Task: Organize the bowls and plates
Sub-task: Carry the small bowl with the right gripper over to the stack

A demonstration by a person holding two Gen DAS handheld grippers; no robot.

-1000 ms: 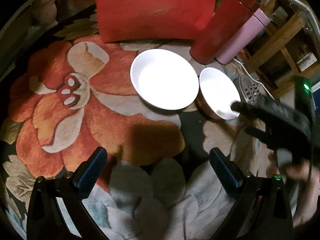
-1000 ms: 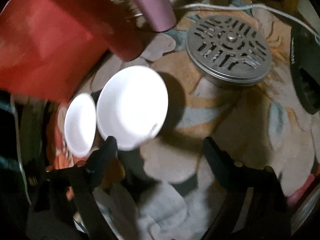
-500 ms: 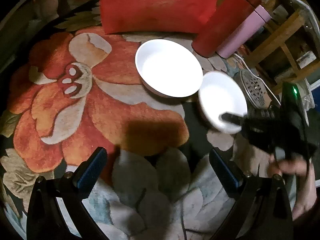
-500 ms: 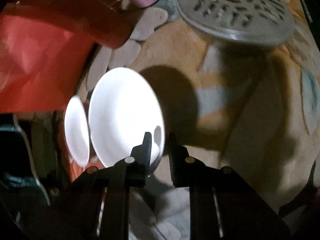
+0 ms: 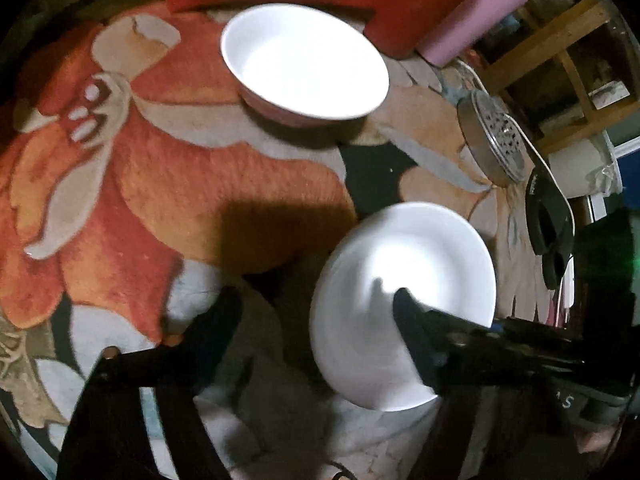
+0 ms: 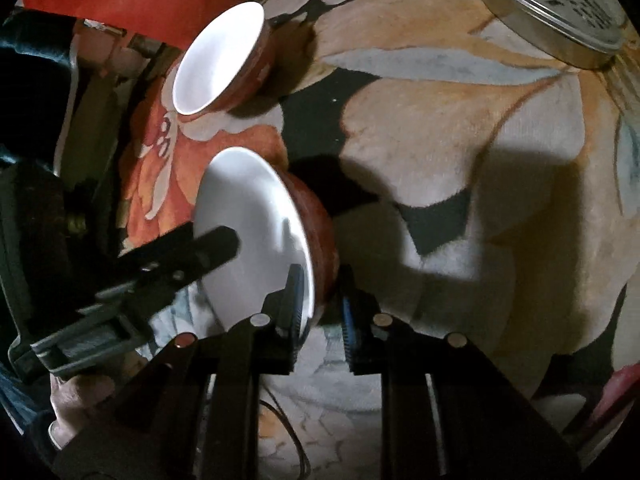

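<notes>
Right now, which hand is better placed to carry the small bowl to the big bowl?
Right. The right tongs have just been closing and now pinch the small bowl by its rim. The left tongs, also just closing, stand open astride the opposite rim without gripping. The big bowl sits beyond.

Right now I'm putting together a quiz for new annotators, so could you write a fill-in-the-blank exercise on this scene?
1. The near bowl and the far bowl are both white inside and ____ outside.
2. The rug beneath them is patterned with large ____.
3. The round perforated lid lying on the rug is made of ____.

Missing words: red; flowers; metal.
</notes>
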